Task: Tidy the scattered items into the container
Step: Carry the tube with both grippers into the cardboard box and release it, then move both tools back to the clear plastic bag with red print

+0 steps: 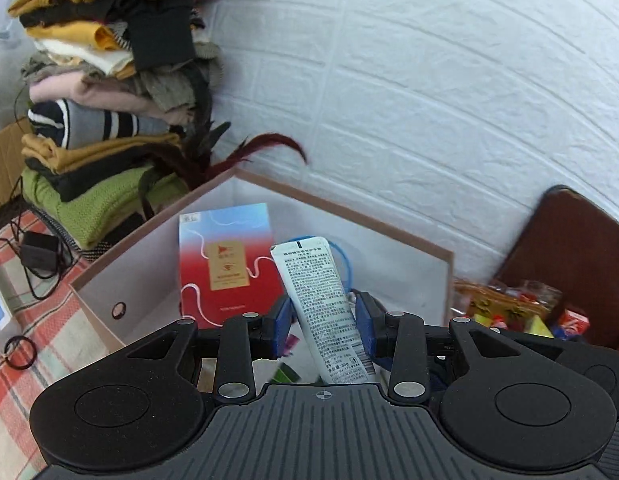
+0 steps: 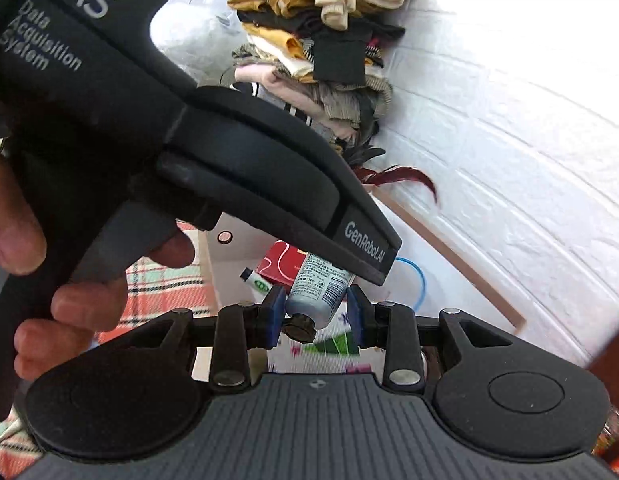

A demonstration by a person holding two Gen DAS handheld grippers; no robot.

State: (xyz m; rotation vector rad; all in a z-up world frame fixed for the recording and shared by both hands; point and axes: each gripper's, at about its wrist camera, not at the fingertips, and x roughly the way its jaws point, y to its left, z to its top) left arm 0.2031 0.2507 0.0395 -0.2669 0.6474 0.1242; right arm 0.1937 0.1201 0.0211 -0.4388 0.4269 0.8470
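My left gripper [image 1: 323, 312] is shut on a white tube [image 1: 313, 280] printed with small black text, its crimped end pointing away over the open pink-rimmed container [image 1: 349, 212]. Inside the box a red and blue carton [image 1: 229, 264] stands beside a blue ring [image 1: 345, 264]. My right gripper [image 2: 315, 312] is shut on a grey tube [image 2: 321, 288], black cap towards the camera, also above the container [image 2: 449, 248]. A small white tube with a green label [image 2: 255, 280] and a patterned cloth [image 2: 325, 348] lie in the box. The left tool's body and a hand [image 2: 13, 216] fill the right wrist view's upper left.
A tall pile of folded clothes [image 1: 101, 100] stands left of the box against the white brick wall. On the plaid tablecloth [image 1: 49, 320] lie a black charger [image 1: 39, 254] and a hair tie [image 1: 19, 352]. Snack packets [image 1: 509, 308] sit at the right by a brown board [image 1: 569, 248].
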